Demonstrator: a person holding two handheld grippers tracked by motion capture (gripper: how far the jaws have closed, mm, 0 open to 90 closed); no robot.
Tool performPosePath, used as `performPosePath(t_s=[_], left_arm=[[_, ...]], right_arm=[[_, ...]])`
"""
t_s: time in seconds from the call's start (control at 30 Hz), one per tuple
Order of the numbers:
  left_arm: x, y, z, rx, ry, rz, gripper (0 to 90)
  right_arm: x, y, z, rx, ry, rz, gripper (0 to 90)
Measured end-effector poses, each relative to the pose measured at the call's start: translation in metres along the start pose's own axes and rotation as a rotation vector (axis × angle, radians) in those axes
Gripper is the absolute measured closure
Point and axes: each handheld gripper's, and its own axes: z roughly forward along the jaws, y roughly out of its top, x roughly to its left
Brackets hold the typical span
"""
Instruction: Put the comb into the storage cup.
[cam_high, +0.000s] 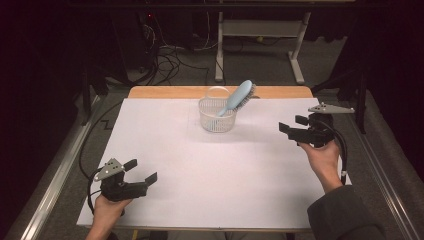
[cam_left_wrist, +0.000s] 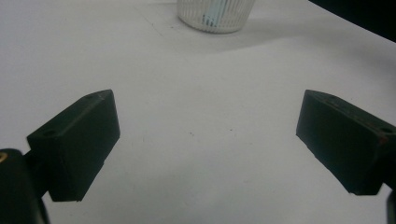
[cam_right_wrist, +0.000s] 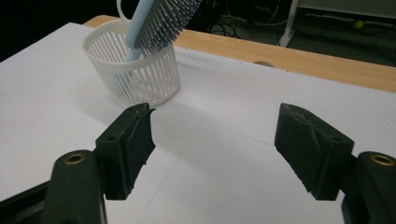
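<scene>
Ideally, the right gripper (cam_high: 292, 125), jaws spread and empty at 3 o'clock, approaches the hairbrush (cam_high: 239, 97) leaning in the basket (cam_high: 216, 123) squarely, the left gripper (cam_high: 141, 171) likewise spread.

Slotted white plastic basket (cam_high: 217, 119); matt blue plastic hairbrush (cam_high: 238, 97); smooth white table (cam_high: 210, 170).
</scene>
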Motion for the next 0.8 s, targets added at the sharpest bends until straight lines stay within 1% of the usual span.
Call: performPosePath(t_s=[0.27,0.43,0.8], left_arm=[[0.0,0.0,0.0,0.001,0.001,0.0,5.4],[0.0,0.0,0.001,0.002,0.001,0.001,5.4],[-0.001,0.0,0.002,0.007,-0.002,0.002,5.5]], right_arm=[[0.0,-0.009,-0.006,-0.005,0.004,0.0,27.4],[0.0,-0.012,-0.01,-0.011,-0.001,0.0,27.0],[0.0,-0.019,-0.018,-0.026,0.007,-0.002,26.4]])
